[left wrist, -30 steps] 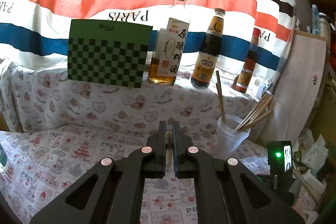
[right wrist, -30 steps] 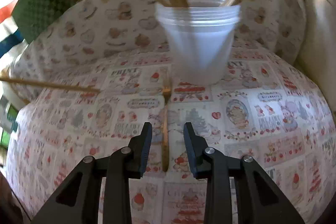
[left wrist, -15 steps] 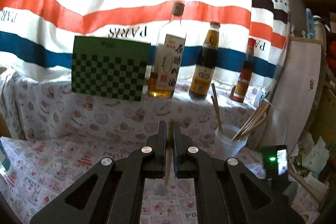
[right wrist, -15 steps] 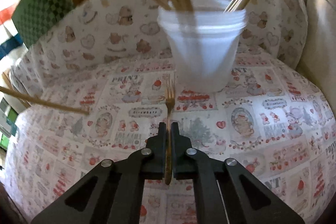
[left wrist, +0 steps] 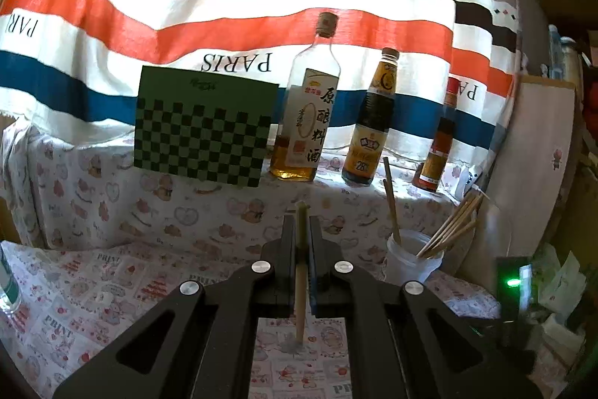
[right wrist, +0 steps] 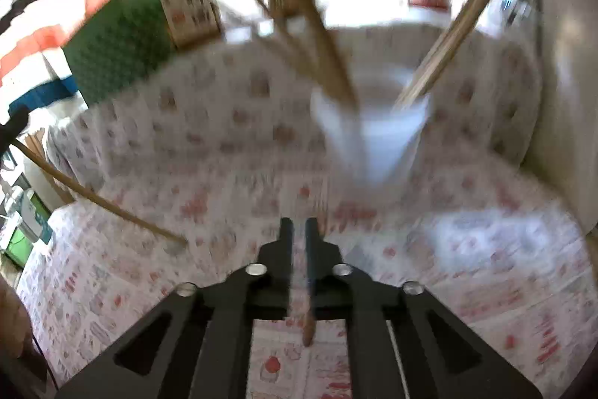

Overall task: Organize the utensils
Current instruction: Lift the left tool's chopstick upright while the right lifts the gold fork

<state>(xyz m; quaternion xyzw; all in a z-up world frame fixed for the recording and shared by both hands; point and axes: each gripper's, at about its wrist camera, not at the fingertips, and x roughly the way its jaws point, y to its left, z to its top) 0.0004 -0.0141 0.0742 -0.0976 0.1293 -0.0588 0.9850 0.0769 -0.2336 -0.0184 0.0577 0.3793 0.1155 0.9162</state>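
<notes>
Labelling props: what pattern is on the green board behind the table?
The board has a dark-and-light green checkerboard, clearest in the left wrist view.

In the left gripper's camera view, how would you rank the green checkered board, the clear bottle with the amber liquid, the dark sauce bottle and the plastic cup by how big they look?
1. green checkered board
2. clear bottle
3. dark sauce bottle
4. plastic cup

The cup stands nearer the camera than the bottles, so its true size is harder to compare.

A tabletop (left wrist: 112, 287) under a cartoon-print cloth carries a clear plastic cup (left wrist: 407, 260) of chopsticks, with three bottles (left wrist: 306, 122) on the raised ledge behind.
</notes>
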